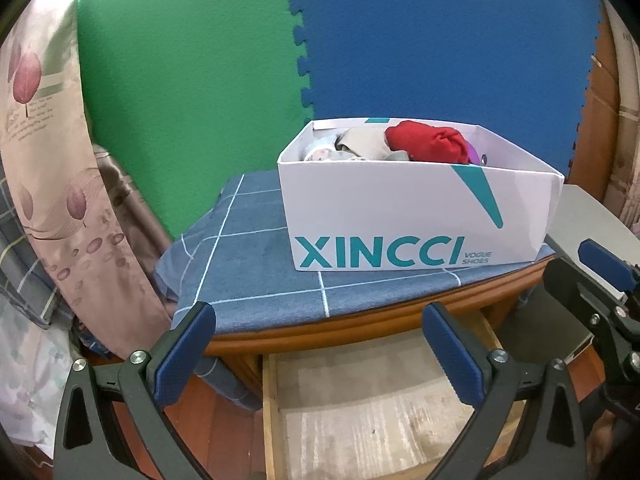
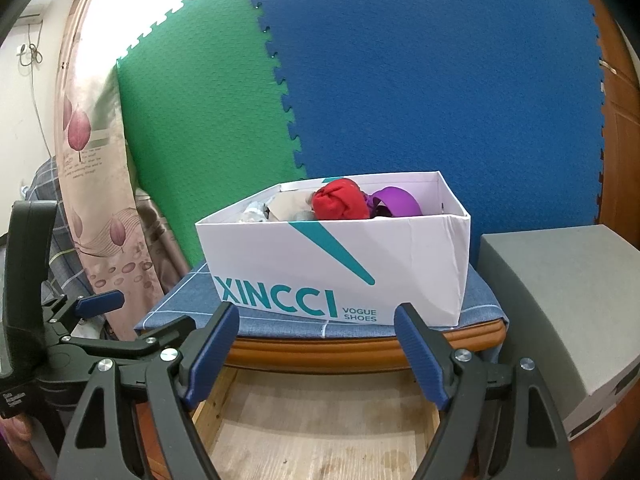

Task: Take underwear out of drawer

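You can read "XINCCI" in large teal letters on the white box (image 1: 420, 216), low on its front, with smaller "VOGUE SHOES" to its right. At the lower left of the right wrist view, the other gripper's body (image 2: 24, 320) carries small white lettering, "Data Acquisition System". The curtain (image 1: 44, 120) print is illegible.

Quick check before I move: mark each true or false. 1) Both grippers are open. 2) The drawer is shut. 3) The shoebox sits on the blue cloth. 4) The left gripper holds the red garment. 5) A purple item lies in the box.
1) True: left gripper and right gripper are open and hold nothing.
2) False: the drawer is pulled out.
3) True: the shoebox rests on the blue cloth.
4) False: the red garment lies in the shoebox.
5) True: the purple item lies beside it.
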`<move>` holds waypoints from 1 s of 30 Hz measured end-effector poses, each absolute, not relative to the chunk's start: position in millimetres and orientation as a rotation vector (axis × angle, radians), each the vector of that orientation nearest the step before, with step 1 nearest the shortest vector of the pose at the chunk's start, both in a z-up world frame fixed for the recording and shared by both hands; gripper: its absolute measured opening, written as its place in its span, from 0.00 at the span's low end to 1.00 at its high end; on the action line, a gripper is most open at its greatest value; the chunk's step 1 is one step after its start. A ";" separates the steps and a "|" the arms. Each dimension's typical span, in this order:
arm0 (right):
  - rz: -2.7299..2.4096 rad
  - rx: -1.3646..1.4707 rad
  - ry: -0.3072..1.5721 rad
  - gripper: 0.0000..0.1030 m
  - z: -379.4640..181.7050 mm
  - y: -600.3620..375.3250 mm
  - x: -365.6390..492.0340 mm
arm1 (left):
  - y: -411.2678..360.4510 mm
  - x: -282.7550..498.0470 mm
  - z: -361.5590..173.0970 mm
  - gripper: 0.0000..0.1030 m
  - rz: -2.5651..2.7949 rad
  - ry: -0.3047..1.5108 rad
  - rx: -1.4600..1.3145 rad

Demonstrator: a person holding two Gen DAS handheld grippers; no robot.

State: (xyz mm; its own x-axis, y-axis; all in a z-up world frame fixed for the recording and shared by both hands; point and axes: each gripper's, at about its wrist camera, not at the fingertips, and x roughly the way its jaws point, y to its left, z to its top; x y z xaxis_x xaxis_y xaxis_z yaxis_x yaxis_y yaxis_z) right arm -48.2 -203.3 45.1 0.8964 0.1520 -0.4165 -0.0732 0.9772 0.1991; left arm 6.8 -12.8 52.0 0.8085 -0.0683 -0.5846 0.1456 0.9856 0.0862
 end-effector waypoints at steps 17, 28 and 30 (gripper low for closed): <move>0.119 0.178 0.445 0.80 45.4 -203.7 -49.3 | -13.2 10.8 47.5 1.00 -0.116 0.649 0.125; 0.119 0.177 0.446 0.80 45.4 -203.5 -49.1 | -12.5 11.2 47.5 1.00 -0.116 0.653 0.123; 0.119 0.177 0.447 0.80 45.2 -203.6 -49.2 | -12.3 11.2 47.7 1.00 -0.115 0.652 0.124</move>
